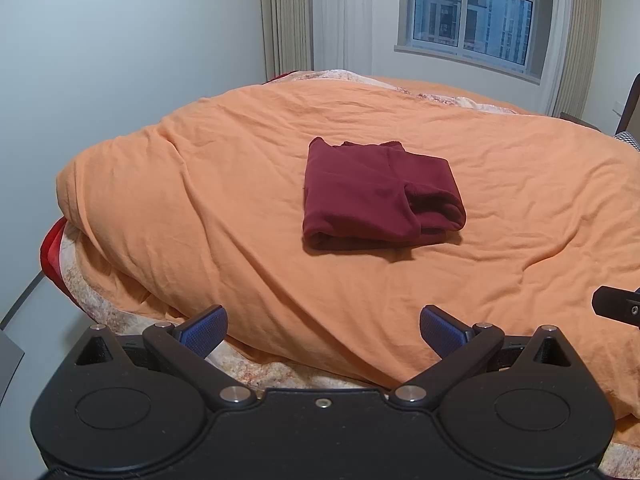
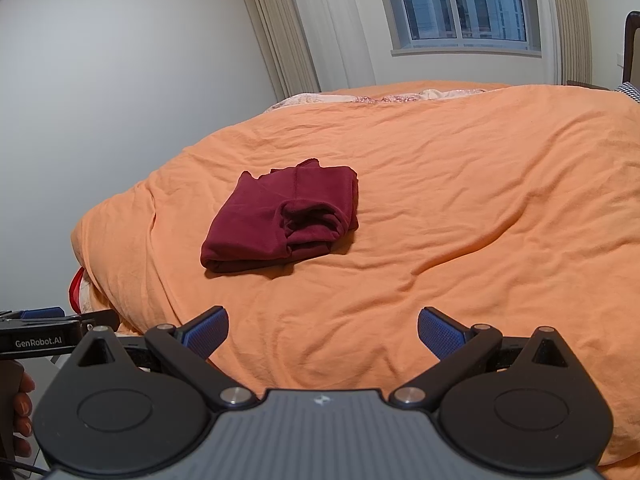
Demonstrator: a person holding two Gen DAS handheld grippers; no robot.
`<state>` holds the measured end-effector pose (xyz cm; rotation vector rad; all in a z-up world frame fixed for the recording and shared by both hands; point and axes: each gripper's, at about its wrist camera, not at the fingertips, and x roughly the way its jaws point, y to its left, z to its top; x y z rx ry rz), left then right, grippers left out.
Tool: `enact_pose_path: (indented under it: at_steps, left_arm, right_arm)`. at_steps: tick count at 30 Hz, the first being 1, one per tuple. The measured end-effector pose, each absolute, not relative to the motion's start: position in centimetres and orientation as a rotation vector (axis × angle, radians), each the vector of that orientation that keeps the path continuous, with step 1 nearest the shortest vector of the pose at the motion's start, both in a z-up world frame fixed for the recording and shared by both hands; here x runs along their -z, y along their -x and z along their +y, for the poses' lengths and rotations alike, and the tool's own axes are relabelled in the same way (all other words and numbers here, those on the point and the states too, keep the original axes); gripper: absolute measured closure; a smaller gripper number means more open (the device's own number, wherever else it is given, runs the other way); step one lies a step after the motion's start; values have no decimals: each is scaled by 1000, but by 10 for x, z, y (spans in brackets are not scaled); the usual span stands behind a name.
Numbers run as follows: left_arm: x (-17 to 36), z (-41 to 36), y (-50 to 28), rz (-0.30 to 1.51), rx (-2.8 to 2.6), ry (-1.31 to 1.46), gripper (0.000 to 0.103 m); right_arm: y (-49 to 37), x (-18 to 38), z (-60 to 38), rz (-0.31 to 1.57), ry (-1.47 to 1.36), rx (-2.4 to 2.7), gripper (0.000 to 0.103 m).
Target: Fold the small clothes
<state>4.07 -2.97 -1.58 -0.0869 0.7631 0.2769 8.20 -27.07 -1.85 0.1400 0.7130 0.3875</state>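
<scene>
Ahead of both finger pairs: maroon garment [image 1: 380, 194] [image 2: 284, 220], folded into a compact bundle, lying on the orange duvet [image 1: 500, 200] [image 2: 480, 200]
Garment vs left fingers: beyond the tips, slightly toward the right-hand pad, well apart from both pads, no contact
Garment vs right fingers: beyond the tips, toward the left-hand pad, well apart, no contact
Garment detail: rolled edge faces the fingers; a cuff or sleeve opening shows on its right side; uneven edges at the far end
Left gripper [image 1: 323, 330]: fingers spread wide, blue pads [image 1: 204, 330] empty, hovering over the near edge of the duvet
Right gripper [image 2: 323, 330]: fingers spread wide, blue pads [image 2: 442, 336] empty, over the near duvet
Beside right fingers, left edge: side of the left gripper, printed "GenRobot.AI"; hand [image 2: 22, 412] on its handle, only fingertips visible
Beside left fingers, right edge: black part of the right gripper just in view
Duvet: wrinkled, covers the bed; patterned quilt [image 1: 256, 368] under its near edge, red fabric [image 1: 50, 256] at the left corner
Beyond the bed: window [image 1: 476, 12] [image 2: 460, 4], beige curtains [image 1: 286, 16] [image 2: 276, 28], plain wall
</scene>
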Motion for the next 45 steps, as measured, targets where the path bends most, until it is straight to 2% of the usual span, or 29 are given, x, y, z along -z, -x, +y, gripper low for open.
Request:
enact_pose_path:
  at_steps: [45]
  left_arm:
    - [19,-38,-62,836,-290,15,1]
  right_arm:
    - [-95,24,-275,740,-144,-400,0]
